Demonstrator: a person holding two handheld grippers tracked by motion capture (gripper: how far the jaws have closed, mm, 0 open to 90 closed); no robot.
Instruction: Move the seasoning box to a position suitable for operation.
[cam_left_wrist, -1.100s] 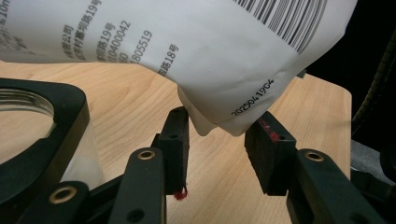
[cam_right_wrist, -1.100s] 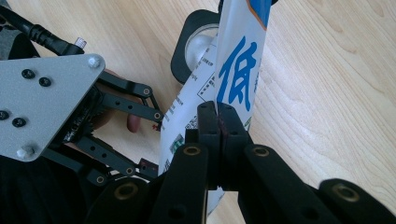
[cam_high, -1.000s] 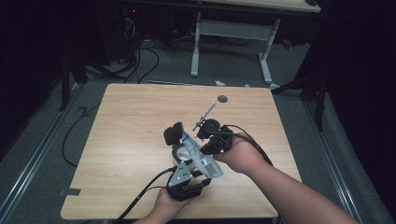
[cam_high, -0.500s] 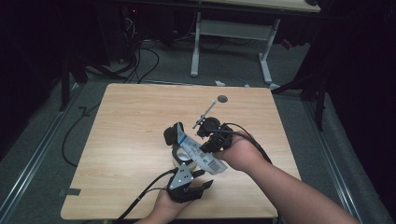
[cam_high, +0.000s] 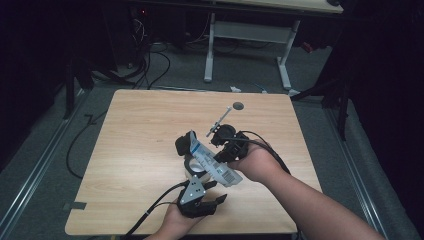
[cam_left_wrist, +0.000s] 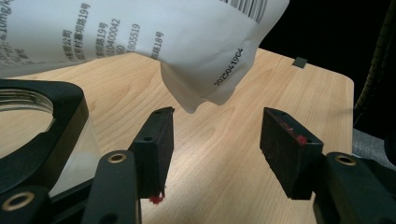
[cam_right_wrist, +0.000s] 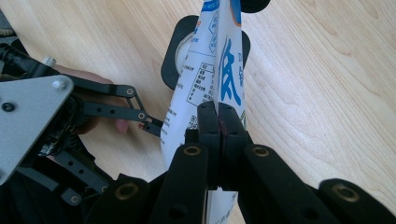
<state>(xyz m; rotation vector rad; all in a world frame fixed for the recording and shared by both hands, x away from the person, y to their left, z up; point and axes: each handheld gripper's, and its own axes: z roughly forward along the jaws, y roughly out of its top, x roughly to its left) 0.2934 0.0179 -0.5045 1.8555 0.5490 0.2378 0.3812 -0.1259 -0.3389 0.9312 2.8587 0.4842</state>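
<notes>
A white printed pouch (cam_high: 212, 165) (cam_left_wrist: 140, 42) (cam_right_wrist: 219, 60) hangs tilted over the middle of the wooden table (cam_high: 140, 125). My right gripper (cam_high: 220, 156) (cam_right_wrist: 218, 116) is shut on its edge. Under the pouch stands a black-framed container with a round threaded mouth (cam_high: 186, 150) (cam_left_wrist: 32, 121) (cam_right_wrist: 180, 42). My left gripper (cam_high: 216, 192) (cam_left_wrist: 217, 126) sits near the front edge. Its jaws have just been opening and now stand apart. The pouch's lower corner hangs just above the gap, and neither pad touches it.
A thin rod with a small dark disc (cam_high: 238, 106) stands on the table behind the right gripper. Black cables (cam_high: 155, 207) trail off the front edge. Beyond the table are a white desk frame (cam_high: 210, 45) and cables on the floor.
The left gripper's jaws have spread and let go of the pouch's lower end. The pouch now hangs from the right gripper alone. Both hands stay in place.
</notes>
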